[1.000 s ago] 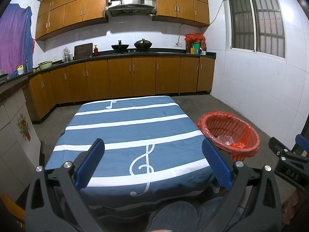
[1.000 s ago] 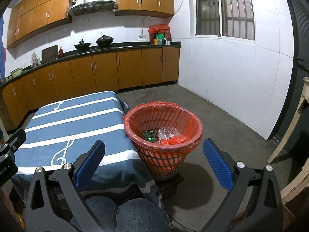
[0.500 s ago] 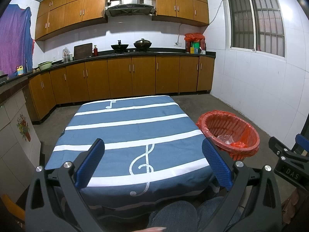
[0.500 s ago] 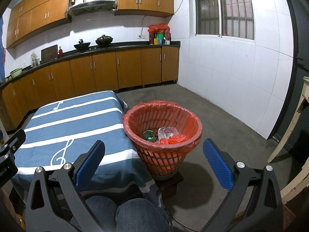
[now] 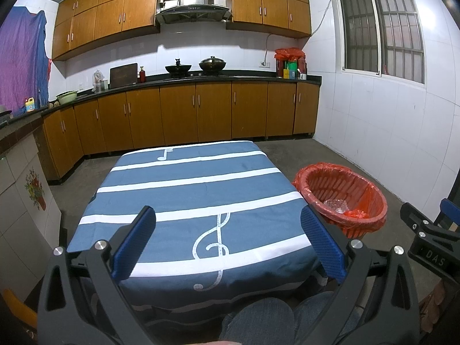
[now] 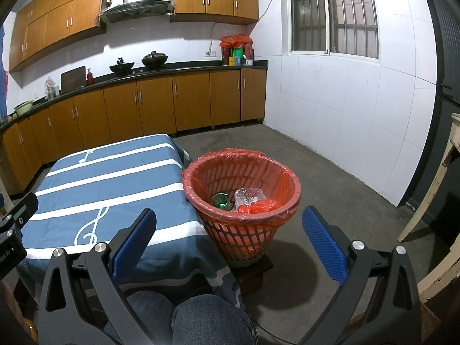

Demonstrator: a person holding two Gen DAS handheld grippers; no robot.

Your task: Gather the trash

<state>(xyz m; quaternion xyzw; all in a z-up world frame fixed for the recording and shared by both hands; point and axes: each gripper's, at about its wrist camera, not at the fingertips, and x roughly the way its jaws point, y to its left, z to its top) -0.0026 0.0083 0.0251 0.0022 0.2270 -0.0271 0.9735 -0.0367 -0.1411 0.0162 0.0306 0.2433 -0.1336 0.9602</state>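
A red basket lined with a red bag stands on the floor to the right of the table; it also shows in the left wrist view. Inside lie a green wrapper, crumpled clear plastic and red plastic. The table's blue striped cloth carries no trash that I can see. My left gripper is open and empty above the table's near edge. My right gripper is open and empty, near the basket's front.
Wooden kitchen cabinets and a dark counter run along the back wall. A white tiled wall is on the right, with bare concrete floor around the basket. A pale wooden frame stands far right. A person's knees are below the grippers.
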